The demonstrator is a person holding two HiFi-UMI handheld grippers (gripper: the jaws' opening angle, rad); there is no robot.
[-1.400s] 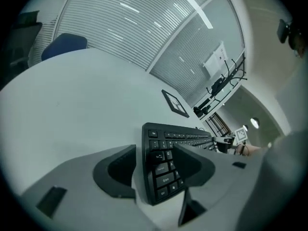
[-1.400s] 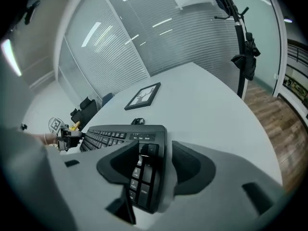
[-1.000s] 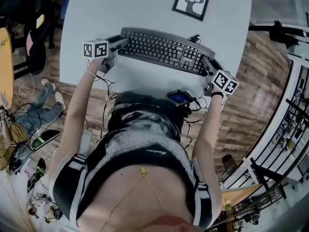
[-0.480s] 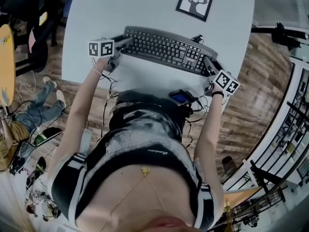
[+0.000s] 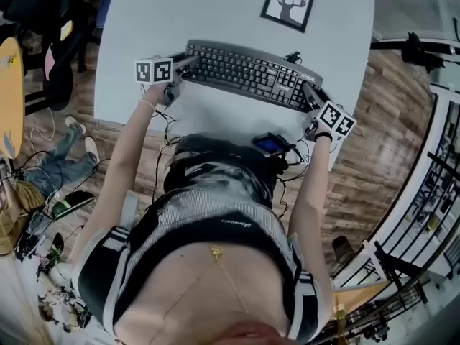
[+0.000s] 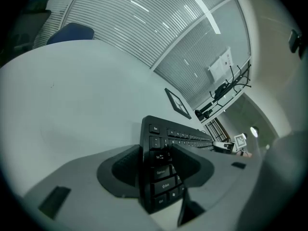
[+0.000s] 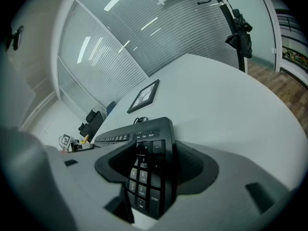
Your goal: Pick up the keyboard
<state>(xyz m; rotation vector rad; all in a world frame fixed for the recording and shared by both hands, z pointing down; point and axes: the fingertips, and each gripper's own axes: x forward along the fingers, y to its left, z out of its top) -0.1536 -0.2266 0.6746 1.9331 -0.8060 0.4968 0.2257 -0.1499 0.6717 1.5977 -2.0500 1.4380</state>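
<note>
Gripping the keyboard at both ends. On the left gripper, jaws just closing in over the Esc-to-Ctrl end, pads seemingly against it. On the right gripper, jaws clamped over the number-pad end. Lies flat, by the look of it, on the desk, askew near the front edge, right end close to the front right corner, well apart from the frame toward the back edge.

Main hazard: uneven lifting. With one end raised ahead of the other, tilts, twists within the pads and may pull out of the slower side.

Second: trusting the left hold too soon. Only just closed, perhaps not fully seated; could let that end drop back.

Third: bearing on keycaps instead of solid casing. Gives under pressure, feels firm, then slackens.

Also worth minding: the cable at the keyboard's back, near the right end. Route out of sight; may pull taut or snag during the rise and yank everything sideways.

With the grippers drawn apart, slides off the pads. So close to the front edge, probably falls past the desk to the floor after any slip.
</note>
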